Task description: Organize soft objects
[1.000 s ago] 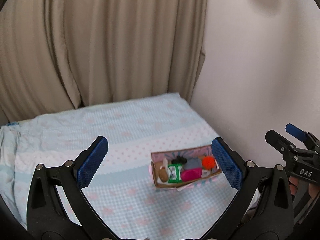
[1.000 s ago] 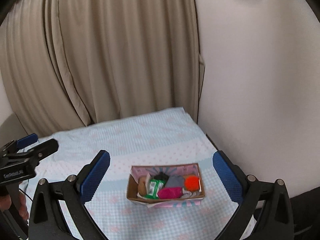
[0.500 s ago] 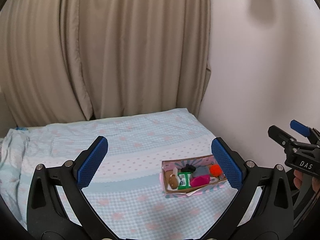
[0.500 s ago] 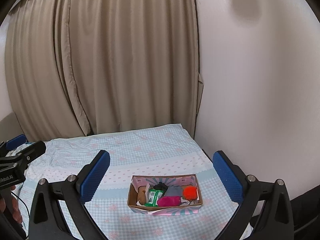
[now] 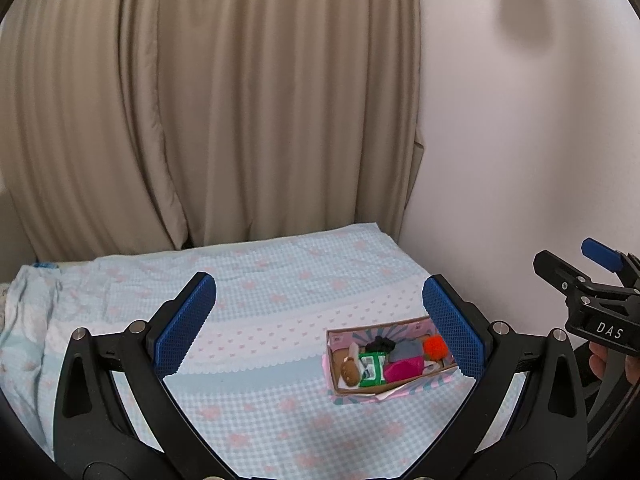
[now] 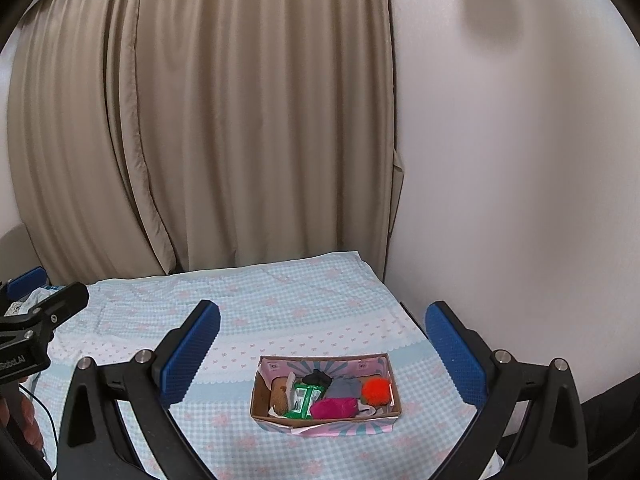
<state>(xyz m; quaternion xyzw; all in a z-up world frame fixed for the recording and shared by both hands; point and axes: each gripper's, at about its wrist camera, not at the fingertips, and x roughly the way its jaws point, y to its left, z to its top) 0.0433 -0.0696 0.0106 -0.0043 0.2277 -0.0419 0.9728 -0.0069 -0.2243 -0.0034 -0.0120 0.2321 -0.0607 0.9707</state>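
Note:
A shallow cardboard box (image 6: pixel 325 424) (image 5: pixel 333 379) sits on the bed's right side. It holds an orange pom-pom (image 6: pixel 376 391) (image 5: pixel 435 346), a magenta soft item (image 6: pixel 334 407) (image 5: pixel 403 367), a grey cloth (image 6: pixel 344 387), a black item (image 6: pixel 317 378), a green packet (image 6: pixel 305 399) (image 5: pixel 372 368) and a brown plush (image 6: pixel 279 396) (image 5: pixel 349 370). My left gripper (image 5: pixel 319 332) is open and empty, raised above the bed. My right gripper (image 6: pixel 322 352) is open and empty, held above and in front of the box. Each gripper shows at the edge of the other's view.
The bed has a light blue checked cover with pink bows (image 6: pixel 256 320). Beige curtains (image 6: pixel 240 120) hang behind it. A white wall (image 6: pixel 520 160) runs along the right side, close to the box. Crumpled bedding (image 5: pixel 24 312) lies at the left.
Both grippers have pulled back and risen away from the box, which now looks smaller and lower in view. Both stay open and empty.

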